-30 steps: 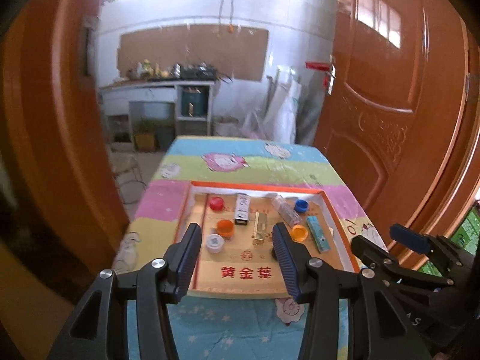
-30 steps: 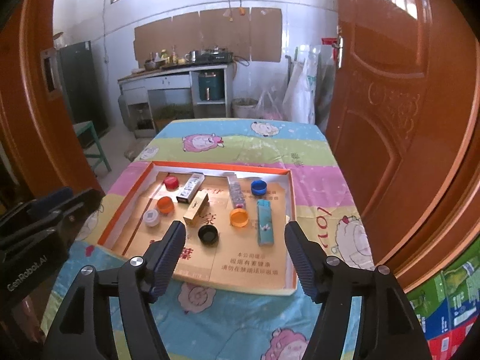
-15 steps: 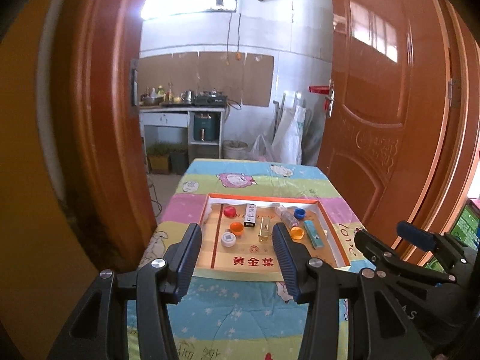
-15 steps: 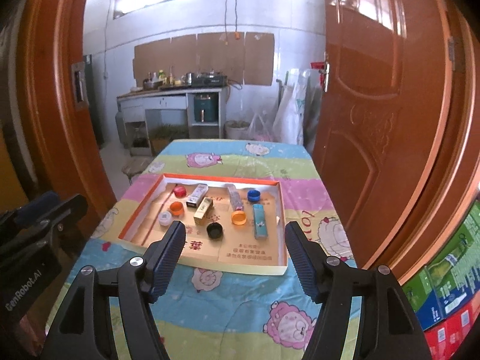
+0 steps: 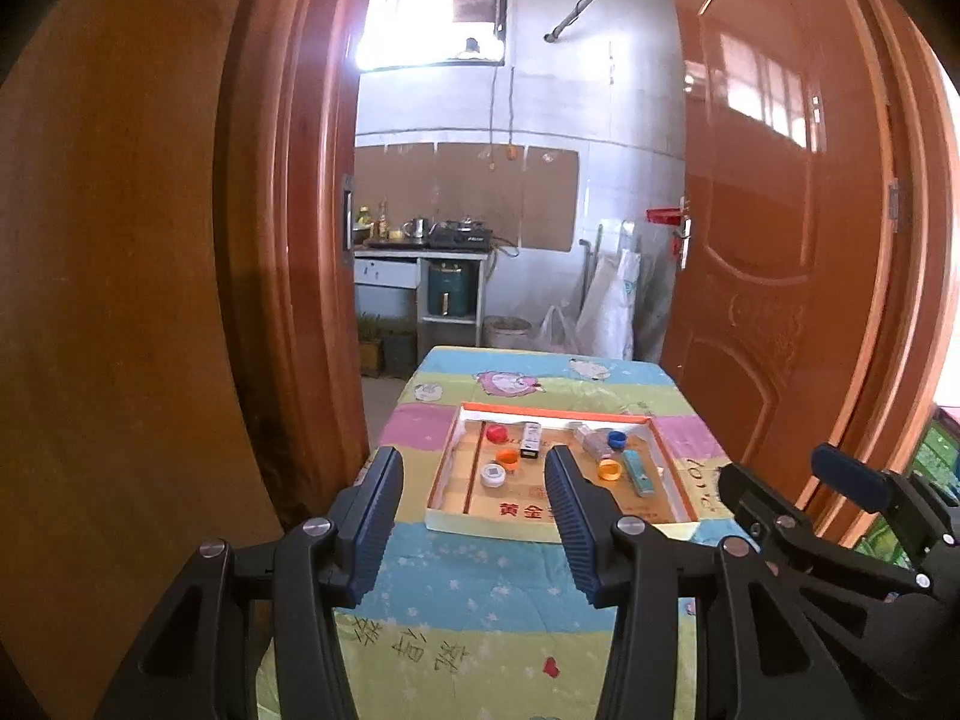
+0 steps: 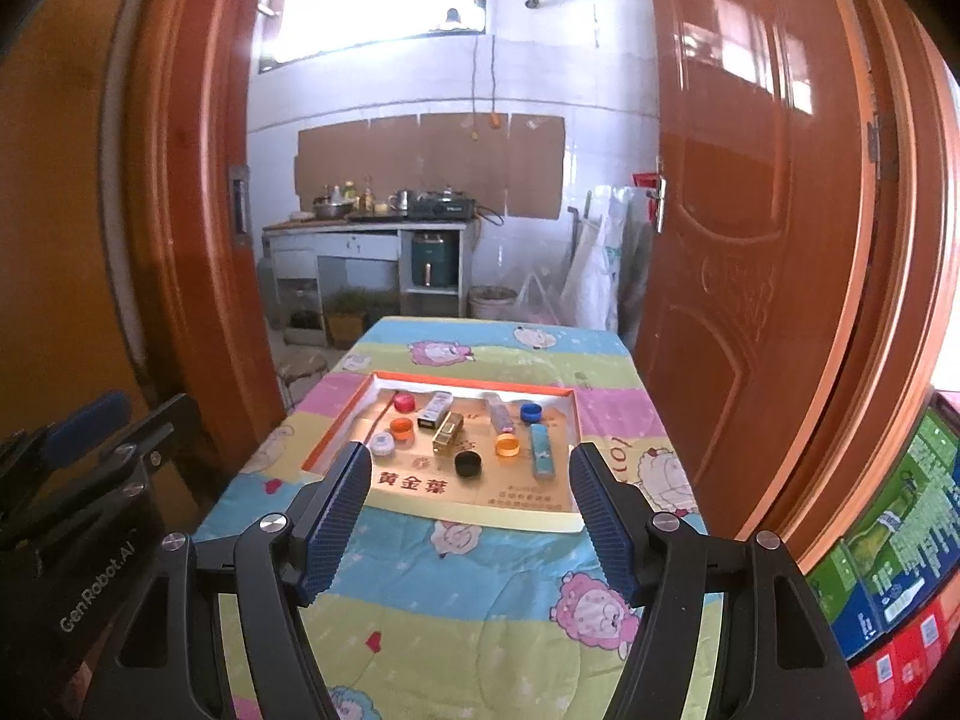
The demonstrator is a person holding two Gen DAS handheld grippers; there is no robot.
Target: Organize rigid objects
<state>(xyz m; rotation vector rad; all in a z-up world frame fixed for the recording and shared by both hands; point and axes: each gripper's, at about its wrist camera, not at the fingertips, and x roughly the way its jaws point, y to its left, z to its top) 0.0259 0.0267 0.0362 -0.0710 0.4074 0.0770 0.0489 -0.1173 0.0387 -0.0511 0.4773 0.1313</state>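
A shallow cardboard tray (image 6: 564,525) with an orange rim lies on the table's patterned cloth (image 6: 480,588). Inside it sit bottle caps in red (image 6: 404,402), orange (image 6: 401,428), white (image 6: 382,444), black (image 6: 468,464) and blue (image 6: 530,411), an orange ring (image 6: 507,444), a gold box (image 6: 447,432), a white-and-black box (image 6: 434,409), a clear small bottle (image 6: 498,414) and a teal lighter (image 6: 542,449). My left gripper (image 5: 474,504) and right gripper (image 6: 468,492) both stand open and empty, well back from the tray (image 5: 456,519), above the table's near end.
Orange wooden doors (image 6: 750,240) flank the table on both sides. Behind the table, a kitchen counter (image 6: 366,228) with pots stands against the back wall. Coloured cartons (image 6: 894,552) are stacked at the lower right. The left gripper's body (image 6: 78,510) shows at the left of the right wrist view.
Both grippers have pulled back and risen away from the tray, which now looks smaller and farther off. More of the cloth and door frames has come into view. Jaw openings are unchanged.
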